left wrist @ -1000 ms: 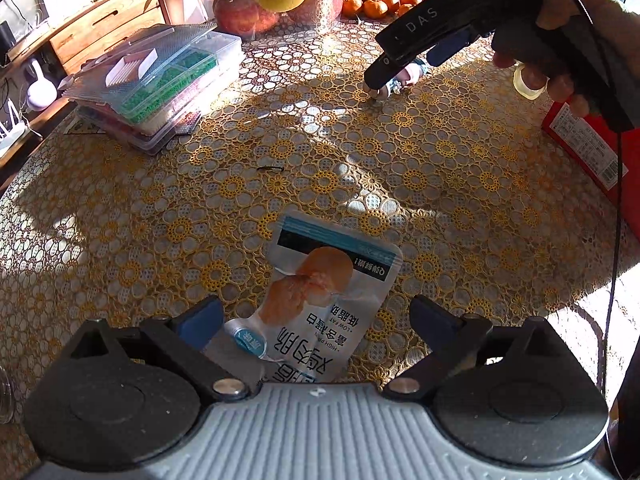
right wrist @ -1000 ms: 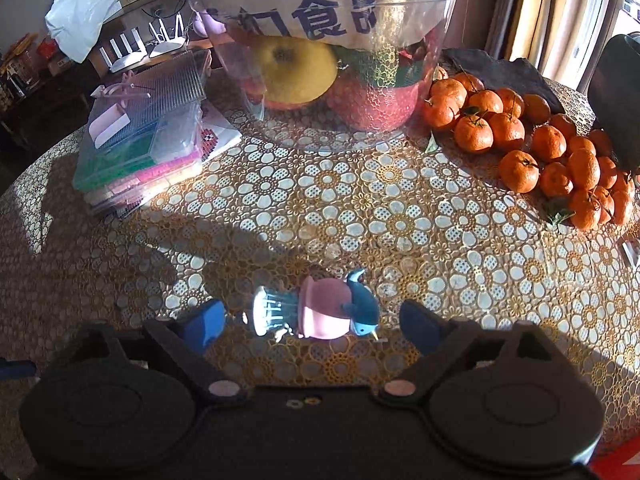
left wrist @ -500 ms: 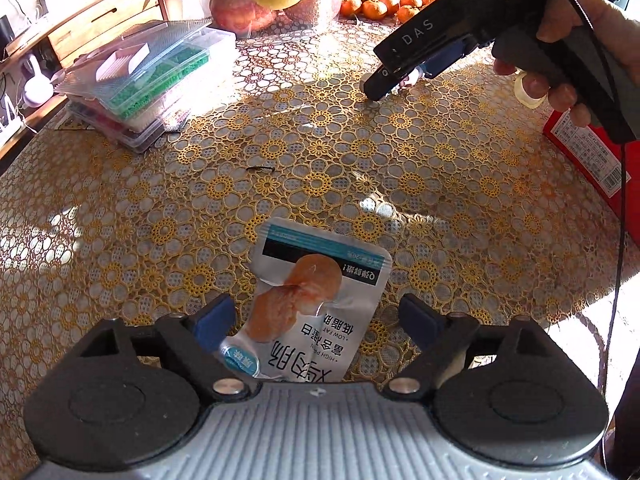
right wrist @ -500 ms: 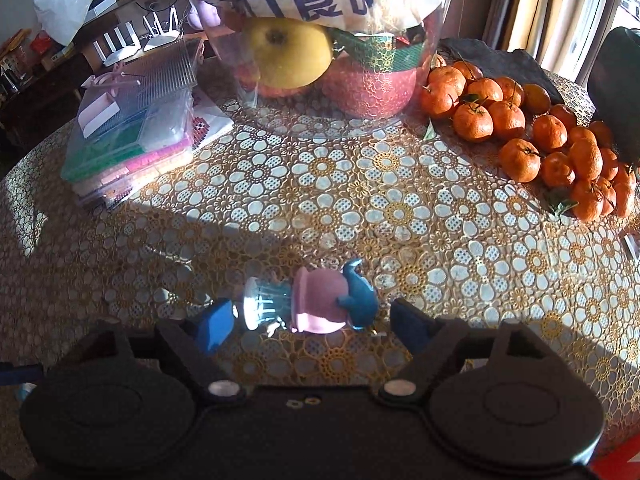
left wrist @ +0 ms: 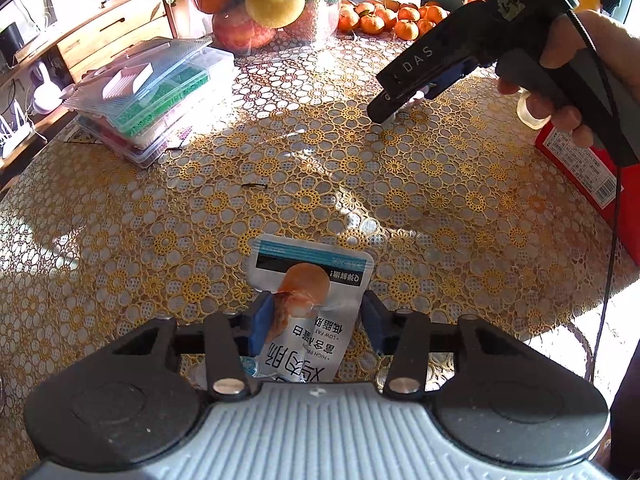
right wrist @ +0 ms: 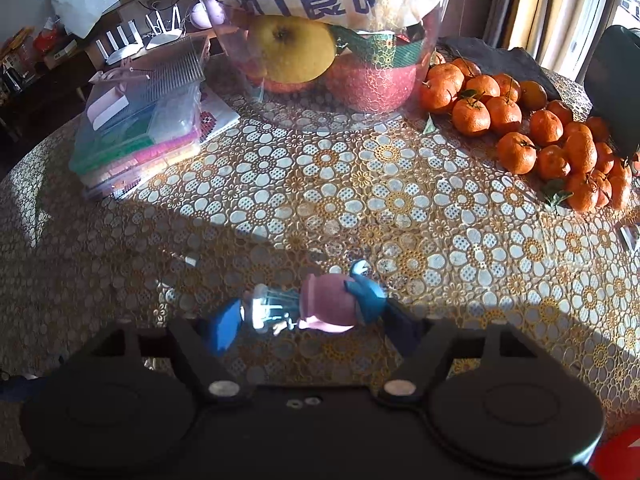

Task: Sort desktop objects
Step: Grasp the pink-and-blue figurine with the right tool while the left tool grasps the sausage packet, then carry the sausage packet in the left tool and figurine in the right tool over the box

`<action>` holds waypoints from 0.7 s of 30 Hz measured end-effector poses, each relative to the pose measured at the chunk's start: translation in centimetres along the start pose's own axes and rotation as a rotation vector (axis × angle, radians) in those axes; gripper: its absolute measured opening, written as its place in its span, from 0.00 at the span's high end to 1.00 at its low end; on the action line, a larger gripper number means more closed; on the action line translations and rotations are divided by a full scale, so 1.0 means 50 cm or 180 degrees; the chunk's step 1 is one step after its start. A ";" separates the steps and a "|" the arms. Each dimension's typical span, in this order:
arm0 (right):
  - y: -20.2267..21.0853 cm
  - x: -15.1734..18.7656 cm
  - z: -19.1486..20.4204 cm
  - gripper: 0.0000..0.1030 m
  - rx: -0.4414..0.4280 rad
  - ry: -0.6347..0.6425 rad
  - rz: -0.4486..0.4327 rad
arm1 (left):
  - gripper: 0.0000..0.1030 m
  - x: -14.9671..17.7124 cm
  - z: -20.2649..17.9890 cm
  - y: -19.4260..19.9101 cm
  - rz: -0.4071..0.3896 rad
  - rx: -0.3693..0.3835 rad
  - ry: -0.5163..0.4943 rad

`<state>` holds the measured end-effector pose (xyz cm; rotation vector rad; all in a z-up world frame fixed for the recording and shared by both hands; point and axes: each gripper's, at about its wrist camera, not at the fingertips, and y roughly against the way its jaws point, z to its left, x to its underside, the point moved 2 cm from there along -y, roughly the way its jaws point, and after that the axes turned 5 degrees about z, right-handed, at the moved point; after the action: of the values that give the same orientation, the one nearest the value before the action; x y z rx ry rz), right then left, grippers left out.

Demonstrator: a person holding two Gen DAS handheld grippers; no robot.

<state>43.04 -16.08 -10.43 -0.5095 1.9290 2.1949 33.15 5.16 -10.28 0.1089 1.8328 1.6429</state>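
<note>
A silver snack pouch (left wrist: 312,268) with a food picture lies on the lace tablecloth (left wrist: 280,168), its near half between the blue pads of my left gripper (left wrist: 316,318). The jaws are closing, and both pads touch the pouch's side edges. In the right wrist view a small toy (right wrist: 324,304) with a pink body, a blue end and a clear end lies crosswise between the pads of my right gripper (right wrist: 312,322). Those jaws are closing too. The right pad is at the toy's blue end, while a narrow gap shows at the clear end.
A stack of clear plastic boxes (left wrist: 160,96) sits at the back left. A clear fruit bowl (right wrist: 424,52) stands at the back, with several tangerines (right wrist: 540,132) to its right. A red box (left wrist: 592,176) and a tape roll (left wrist: 530,114) lie under a person's hand (left wrist: 580,52).
Both pairs of jaws have narrowed around their objects, the left far more. The left pads now touch the pouch's edges. Neither hand has shifted much.
</note>
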 end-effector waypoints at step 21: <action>0.177 0.148 0.018 0.26 -0.0277 0.0385 -0.0045 | 0.95 0.039 -0.025 0.069 -0.0040 -0.0060 0.0376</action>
<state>32.98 -17.18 -4.85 -0.6824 1.8871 2.2965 29.77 5.73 -7.95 -0.0083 1.9009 1.6894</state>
